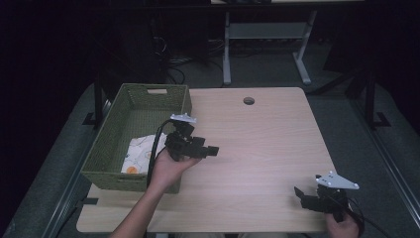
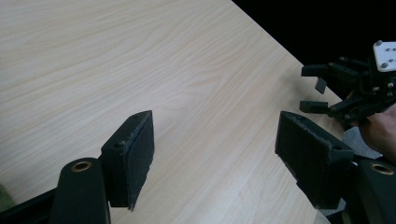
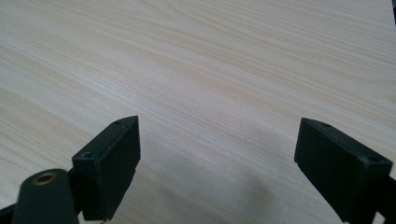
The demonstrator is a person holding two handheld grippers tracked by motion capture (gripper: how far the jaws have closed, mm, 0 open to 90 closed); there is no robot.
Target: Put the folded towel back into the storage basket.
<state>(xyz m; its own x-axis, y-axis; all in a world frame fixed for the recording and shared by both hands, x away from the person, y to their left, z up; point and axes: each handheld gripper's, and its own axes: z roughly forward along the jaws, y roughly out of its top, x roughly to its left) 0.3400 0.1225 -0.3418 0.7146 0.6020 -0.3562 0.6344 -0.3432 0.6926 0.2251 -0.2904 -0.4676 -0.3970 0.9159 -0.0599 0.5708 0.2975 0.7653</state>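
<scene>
In the high view a hand holds my left gripper (image 1: 214, 150) just right of the green woven basket (image 1: 108, 144), its jaws pointing right over the table. In the left gripper view my left gripper (image 2: 215, 161) stands open with only bare wood between its pads. A white cloth (image 1: 141, 151) with coloured prints lies inside the basket. My right gripper (image 1: 298, 193) sits near the table's front right corner, held by a hand at the bottom edge. The right gripper view has my right gripper (image 3: 217, 163) open wide above the tabletop, nothing between its jaws.
The light wooden table (image 1: 262, 134) has a round cable hole (image 1: 248, 100) near its far edge. Beyond it stand a white desk frame (image 1: 265, 34) and dark cables on the floor. The right gripper (image 2: 348, 91) also appears far right in the left gripper view.
</scene>
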